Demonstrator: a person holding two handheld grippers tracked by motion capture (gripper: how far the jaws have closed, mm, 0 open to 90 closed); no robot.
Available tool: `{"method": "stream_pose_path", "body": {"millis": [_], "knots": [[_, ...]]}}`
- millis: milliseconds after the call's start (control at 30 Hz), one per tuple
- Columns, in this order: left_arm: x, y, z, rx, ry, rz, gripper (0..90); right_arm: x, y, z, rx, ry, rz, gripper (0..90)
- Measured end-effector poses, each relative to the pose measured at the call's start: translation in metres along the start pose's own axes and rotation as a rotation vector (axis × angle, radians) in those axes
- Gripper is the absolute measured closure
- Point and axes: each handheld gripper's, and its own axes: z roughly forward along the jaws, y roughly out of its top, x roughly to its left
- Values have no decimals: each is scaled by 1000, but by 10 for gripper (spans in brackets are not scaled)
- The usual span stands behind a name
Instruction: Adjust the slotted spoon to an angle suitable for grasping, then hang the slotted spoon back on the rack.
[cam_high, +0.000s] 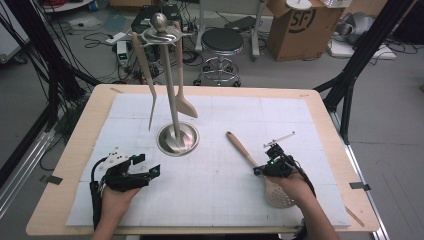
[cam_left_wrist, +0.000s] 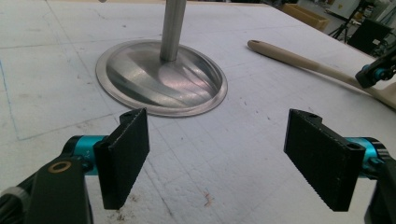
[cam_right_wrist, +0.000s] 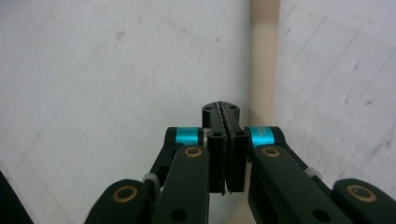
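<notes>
Just right of shut right gripper (cam_right_wrist: 226, 112): spoon handle (cam_right_wrist: 264, 60)

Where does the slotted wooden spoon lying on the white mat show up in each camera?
High view: the pale slotted wooden spoon lies right of centre, its bowl under the right gripper.
Left gripper view: its handle crosses the upper right.
Right gripper view: its handle runs vertically behind the shut jaws.
Shared landmark: the white gridded mat.

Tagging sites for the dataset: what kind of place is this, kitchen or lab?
Most likely a lab or workshop set up for recording, not a kitchen. The table carries a gridded white mat, loose cables and power strips lie on the floor behind, and a shipping carton and a stool stand nearby.
</notes>
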Motion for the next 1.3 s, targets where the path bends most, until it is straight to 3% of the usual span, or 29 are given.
{"method": "stream_pose_path", "body": {"millis": [167, 233, 400, 500, 1300], "knots": [[0, 0, 0, -2, -3, 1, 230, -6, 6, -10, -52, -5, 46, 839], [0, 0, 0, -2, -3, -1, 230, -8, 7, -11, -53, -6, 63, 755], [0, 0, 0, -2, -5, 1, 230, -11, 8, -15, -67, 2, 115, 680], [0, 0, 0, -3, -4, 0, 230, -13, 9, -14, -66, 7, 121, 648], [0, 1, 1, -5, -5, -1, 230, -20, 13, -6, -9, 30, 179, 580]]}}
